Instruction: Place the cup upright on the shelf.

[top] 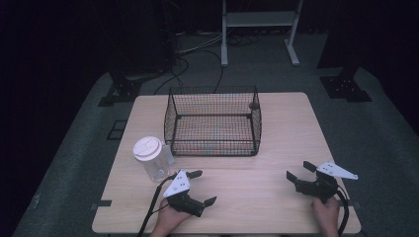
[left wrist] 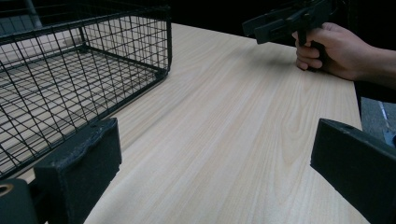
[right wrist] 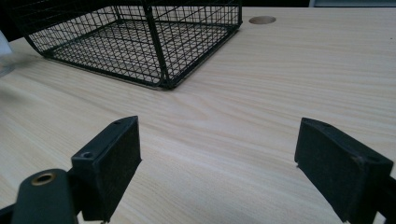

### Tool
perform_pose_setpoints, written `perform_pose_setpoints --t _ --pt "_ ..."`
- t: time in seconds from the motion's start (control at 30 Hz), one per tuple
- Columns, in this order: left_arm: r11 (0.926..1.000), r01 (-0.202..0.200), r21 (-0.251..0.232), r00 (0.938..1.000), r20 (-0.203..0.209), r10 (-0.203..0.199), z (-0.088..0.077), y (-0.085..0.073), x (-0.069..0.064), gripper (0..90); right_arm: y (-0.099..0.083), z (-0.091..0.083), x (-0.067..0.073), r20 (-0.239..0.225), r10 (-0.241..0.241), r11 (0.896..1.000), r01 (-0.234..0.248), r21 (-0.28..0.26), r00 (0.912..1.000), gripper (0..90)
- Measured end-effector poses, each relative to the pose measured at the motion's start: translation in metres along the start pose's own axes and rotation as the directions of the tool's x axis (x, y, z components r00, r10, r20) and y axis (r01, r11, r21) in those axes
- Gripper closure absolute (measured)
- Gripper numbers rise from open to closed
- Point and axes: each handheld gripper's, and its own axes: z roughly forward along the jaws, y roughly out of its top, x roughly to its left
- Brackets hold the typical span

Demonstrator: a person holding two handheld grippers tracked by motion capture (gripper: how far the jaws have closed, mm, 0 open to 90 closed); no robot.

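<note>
Standing by at the near edge of the table, both hands idle, nothing picked up yet. Left gripper low beside the jar, jaws spread wide and bare; from its own camera, only tabletop between them. Right gripper well off at the right corner, jaws likewise apart with nothing in them, pointed toward the wire basket.

Jar: clear, white lid on, upright, just left of the basket's near-left corner and close to the left gripper, not touching it. Basket looks to hold nothing, sits mid-table.

Judgement: this is the approach step, before any grasp. Likely next: left gripper swings toward the jar, jaws straddling its body below the lid, then closes. Smooth round wall, so a square, centred hold matters; a nudge could tip it against the basket.
</note>
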Motion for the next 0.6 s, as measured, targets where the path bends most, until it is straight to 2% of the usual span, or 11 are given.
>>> perform_pose_setpoints --t 0.33,0.53,0.6 --pt "1.0000 -0.002 0.004 1.0000 0.002 0.002 -0.001 0.001 0.000 1.0 0.000 0.001 0.001 -0.007 -0.011 1.000 0.011 0.002 0.9999 13.5" --pt "0.9996 -0.026 0.015 0.9997 0.002 0.026 -0.007 0.004 -0.003 1.0 0.000 0.000 0.002 -0.007 -0.020 1.000 0.020 0.003 0.9998 13.5" --pt "0.9997 -0.021 0.012 0.9997 0.007 0.021 -0.010 0.005 -0.005 1.0 0.000 0.000 0.002 -0.005 -0.020 1.000 0.020 0.005 0.9998 13.5"
